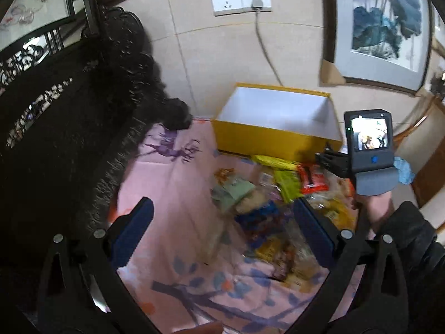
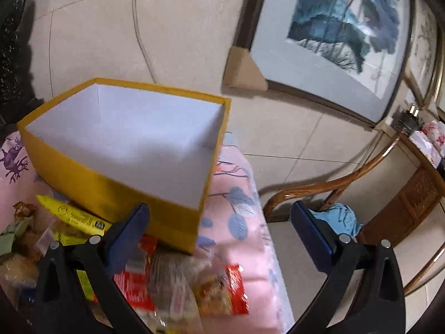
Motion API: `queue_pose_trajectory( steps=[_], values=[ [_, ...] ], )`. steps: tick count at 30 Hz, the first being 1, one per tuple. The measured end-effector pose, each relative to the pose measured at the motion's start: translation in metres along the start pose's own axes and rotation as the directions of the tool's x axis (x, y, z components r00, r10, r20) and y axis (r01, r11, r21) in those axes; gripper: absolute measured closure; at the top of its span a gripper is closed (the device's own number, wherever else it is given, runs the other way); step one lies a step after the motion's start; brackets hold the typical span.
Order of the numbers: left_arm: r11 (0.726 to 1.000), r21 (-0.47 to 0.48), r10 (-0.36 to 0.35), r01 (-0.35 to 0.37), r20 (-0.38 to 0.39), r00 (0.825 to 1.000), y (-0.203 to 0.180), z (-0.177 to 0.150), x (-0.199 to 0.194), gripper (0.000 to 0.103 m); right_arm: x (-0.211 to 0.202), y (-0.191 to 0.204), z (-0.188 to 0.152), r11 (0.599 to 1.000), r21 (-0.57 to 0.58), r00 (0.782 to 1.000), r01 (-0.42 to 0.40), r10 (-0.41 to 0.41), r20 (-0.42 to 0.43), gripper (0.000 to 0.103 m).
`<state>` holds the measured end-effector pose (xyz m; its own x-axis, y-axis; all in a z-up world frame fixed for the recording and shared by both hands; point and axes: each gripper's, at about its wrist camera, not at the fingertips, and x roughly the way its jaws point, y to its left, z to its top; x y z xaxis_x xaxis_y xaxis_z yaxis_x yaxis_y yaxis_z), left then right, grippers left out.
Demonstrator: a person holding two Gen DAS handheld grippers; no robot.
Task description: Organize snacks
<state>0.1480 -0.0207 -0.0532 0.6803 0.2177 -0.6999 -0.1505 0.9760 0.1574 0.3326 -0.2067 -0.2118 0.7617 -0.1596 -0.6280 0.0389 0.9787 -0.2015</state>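
Note:
A yellow box (image 1: 267,136) with a white, bare inside stands at the back of a pink flowered cloth (image 1: 178,183); it also fills the right wrist view (image 2: 111,192). A heap of snack packets (image 1: 278,203) lies in front of it: yellow, green, red and blue wrappers. My left gripper (image 1: 222,214) hovers open above the heap, holding nothing. My right gripper (image 2: 219,217) is open too, over the box's near right corner, with a red packet (image 2: 222,289) and a yellow packet (image 2: 75,217) below it. The right gripper's body (image 1: 370,150) shows in the left wrist view, held by a hand.
A dark carved wooden chair (image 1: 69,111) stands left of the cloth. A framed painting (image 2: 328,36) leans on the tiled wall, with sockets and a cable (image 1: 264,44) beside it. A wooden chair arm (image 2: 328,186) and a blue rag (image 2: 339,217) lie to the right.

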Motion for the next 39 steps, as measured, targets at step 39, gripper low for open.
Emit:
queue_pose_trajectory(
  steps=[39],
  values=[
    [0.982,-0.019,-0.184,0.187,0.126,0.975,0.047,-0.044,-0.067,0.002,-0.306,-0.014,-0.061,0.986,0.163,0.996,-0.035,0.049,-0.081,0.001]
  ],
)
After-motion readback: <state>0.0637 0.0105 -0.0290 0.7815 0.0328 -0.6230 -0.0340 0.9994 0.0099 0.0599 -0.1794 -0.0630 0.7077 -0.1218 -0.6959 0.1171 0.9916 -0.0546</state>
